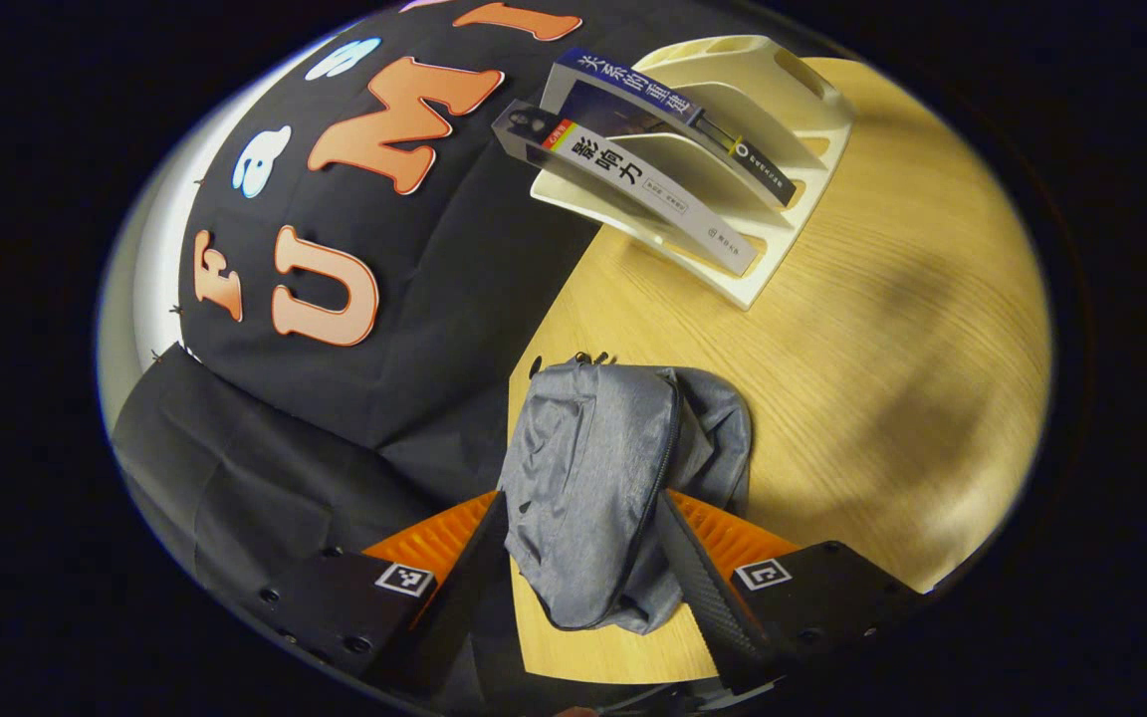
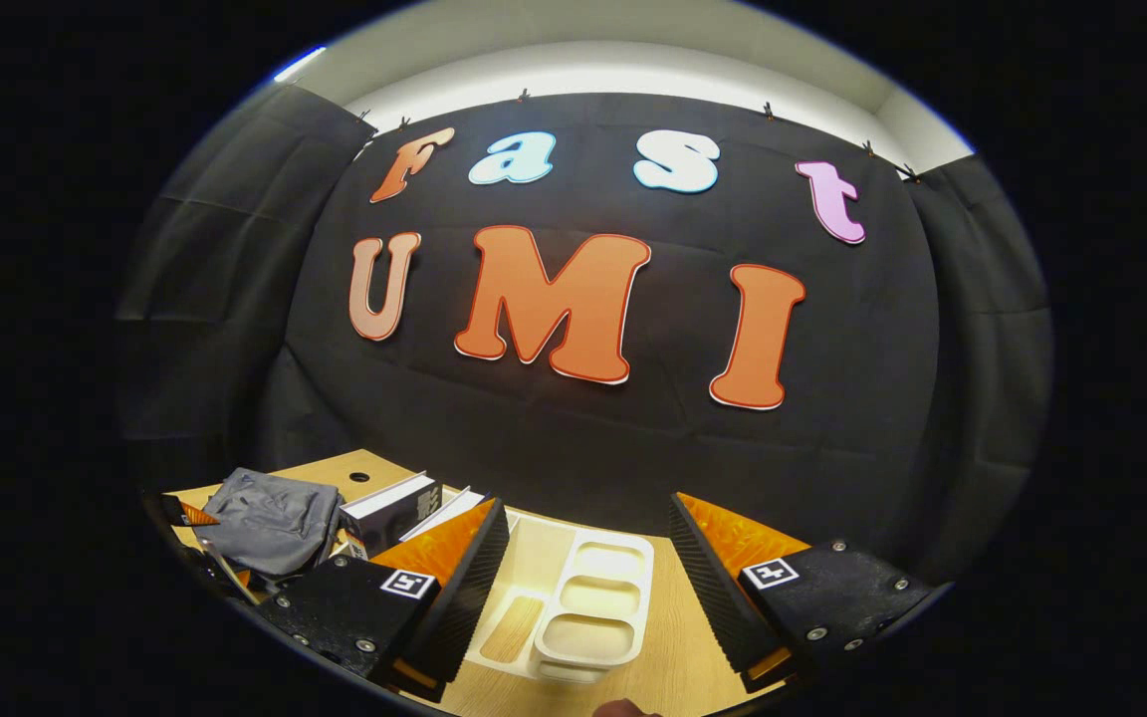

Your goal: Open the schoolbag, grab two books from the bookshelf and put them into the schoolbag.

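Left tongs (image 1: 581, 558) straddle grey schoolbag (image 1: 603, 468); book spine (image 1: 633, 194) w/ Chinese text.

Light wood-grain table (image 1: 892, 329) carries a grey schoolbag (image 1: 603, 478) lying slumped at its edge by the black cloth wall, and, well apart from it, a cream bookshelf (image 1: 733, 159) with two books (image 1: 633, 164) leaning in its slots.

One grey schoolbag (image 1: 603, 478) at the near table (image 1: 892, 398) edge. One white bookshelf (image 1: 733, 149) at the far side, holding two books: one grey-spined book (image 1: 633, 189), one dark-spined book (image 1: 678, 115). One wooden table.
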`<move>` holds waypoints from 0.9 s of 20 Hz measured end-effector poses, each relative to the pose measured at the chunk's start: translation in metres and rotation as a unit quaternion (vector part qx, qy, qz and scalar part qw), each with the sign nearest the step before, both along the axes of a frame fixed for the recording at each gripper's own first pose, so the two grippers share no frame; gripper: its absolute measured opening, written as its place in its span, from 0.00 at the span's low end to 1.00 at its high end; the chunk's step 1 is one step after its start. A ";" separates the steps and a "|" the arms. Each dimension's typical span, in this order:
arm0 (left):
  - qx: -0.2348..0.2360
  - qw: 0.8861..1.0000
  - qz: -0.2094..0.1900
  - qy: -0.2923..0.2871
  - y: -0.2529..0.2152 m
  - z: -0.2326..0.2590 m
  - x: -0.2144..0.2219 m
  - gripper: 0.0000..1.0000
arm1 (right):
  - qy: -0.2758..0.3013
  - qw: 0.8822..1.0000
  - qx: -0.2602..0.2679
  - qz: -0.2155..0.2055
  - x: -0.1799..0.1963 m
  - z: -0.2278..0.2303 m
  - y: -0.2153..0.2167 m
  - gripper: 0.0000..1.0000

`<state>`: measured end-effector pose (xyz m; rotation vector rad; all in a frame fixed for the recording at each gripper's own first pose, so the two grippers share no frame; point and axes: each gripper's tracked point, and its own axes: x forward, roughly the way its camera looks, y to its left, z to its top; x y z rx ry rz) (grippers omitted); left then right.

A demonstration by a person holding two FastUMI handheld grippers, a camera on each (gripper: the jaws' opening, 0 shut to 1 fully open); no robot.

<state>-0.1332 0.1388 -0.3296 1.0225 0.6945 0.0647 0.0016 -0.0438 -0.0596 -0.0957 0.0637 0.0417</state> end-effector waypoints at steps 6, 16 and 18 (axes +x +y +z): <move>0.029 1.000 -0.009 0.005 0.015 -0.002 0.017 0.92 | 0.004 1.000 0.008 0.000 0.004 -0.004 0.000 0.96; -0.063 0.995 -0.023 0.075 0.037 -0.046 0.056 0.36 | 0.031 0.999 -0.008 -0.017 0.010 -0.006 0.045 0.96; -0.113 0.988 -0.026 0.100 0.035 -0.049 0.053 0.20 | 0.041 0.999 -0.009 -0.022 0.015 -0.006 0.065 0.96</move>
